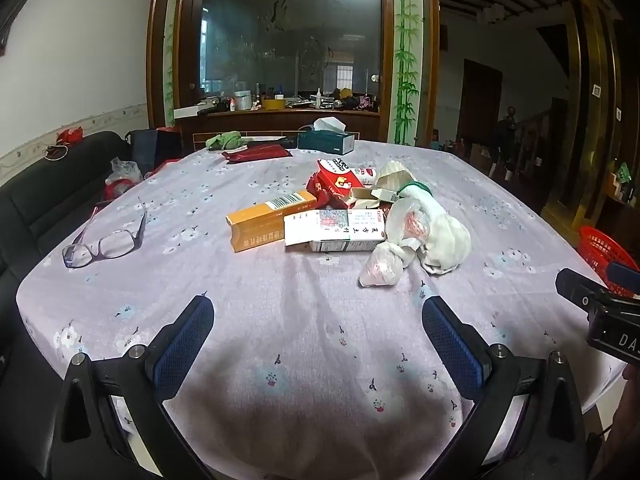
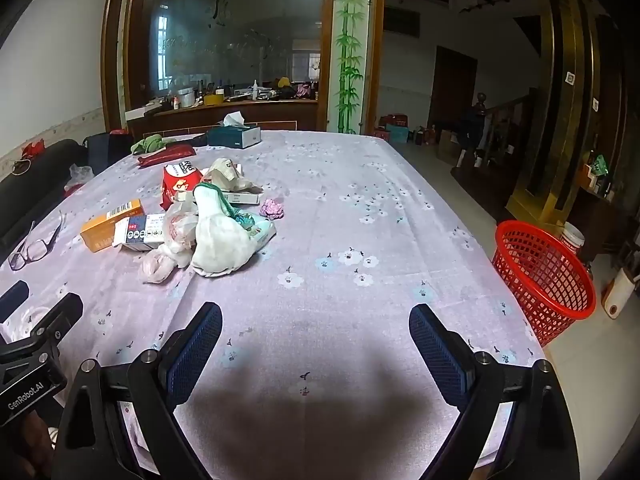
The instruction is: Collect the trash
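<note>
Trash pile (image 1: 352,220) heaped mid-surface (image 1: 280,320), toward the far edge. Red basket (image 2: 544,276) on floor past the right edge, whole only in right view. Left tongs (image 1: 318,340) and right tongs (image 2: 316,344) spread, empty.

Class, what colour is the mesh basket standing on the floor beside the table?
Red. The basket shows best in the right wrist view.

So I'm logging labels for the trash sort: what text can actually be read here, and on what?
"GenRobot.AI": on the left gripper body, right wrist view.
"DA": cut off at the frame edge, on the right gripper body, left wrist view.
Orange box, white box, red packet: print too blurred to read.
</note>
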`<state>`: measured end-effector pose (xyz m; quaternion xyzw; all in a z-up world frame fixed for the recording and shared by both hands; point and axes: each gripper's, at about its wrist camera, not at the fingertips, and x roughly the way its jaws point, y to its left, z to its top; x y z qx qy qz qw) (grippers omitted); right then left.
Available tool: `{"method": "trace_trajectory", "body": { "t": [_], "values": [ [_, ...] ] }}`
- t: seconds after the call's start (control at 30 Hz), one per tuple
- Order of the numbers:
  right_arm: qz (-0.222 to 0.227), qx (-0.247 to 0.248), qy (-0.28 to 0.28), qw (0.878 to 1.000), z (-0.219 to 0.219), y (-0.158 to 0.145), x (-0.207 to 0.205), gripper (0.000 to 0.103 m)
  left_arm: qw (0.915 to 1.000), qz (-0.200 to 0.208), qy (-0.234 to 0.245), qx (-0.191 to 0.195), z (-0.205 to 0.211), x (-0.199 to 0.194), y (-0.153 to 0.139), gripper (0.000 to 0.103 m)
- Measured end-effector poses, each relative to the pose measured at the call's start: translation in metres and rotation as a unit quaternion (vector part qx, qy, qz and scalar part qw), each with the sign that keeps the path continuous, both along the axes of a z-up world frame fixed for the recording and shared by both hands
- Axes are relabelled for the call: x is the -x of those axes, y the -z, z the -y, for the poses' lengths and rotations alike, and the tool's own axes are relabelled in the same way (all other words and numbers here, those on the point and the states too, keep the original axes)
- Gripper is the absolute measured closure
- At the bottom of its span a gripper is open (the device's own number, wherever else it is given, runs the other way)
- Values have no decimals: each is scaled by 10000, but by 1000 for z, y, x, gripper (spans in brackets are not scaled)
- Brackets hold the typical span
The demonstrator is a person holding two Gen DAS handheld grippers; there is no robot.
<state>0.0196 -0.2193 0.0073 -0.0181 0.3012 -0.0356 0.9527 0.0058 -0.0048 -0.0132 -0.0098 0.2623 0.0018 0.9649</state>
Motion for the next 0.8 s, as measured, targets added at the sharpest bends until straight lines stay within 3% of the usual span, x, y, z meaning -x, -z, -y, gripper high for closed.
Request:
{"method": "trace_trajectory", "body": {
  "t": [0.8],
  "values": [
    [-103, -34, -34, 9999, -1, 6, -6, 6, 10000, -51, 50, 40, -2, 1, 0, 0]
  ]
}}
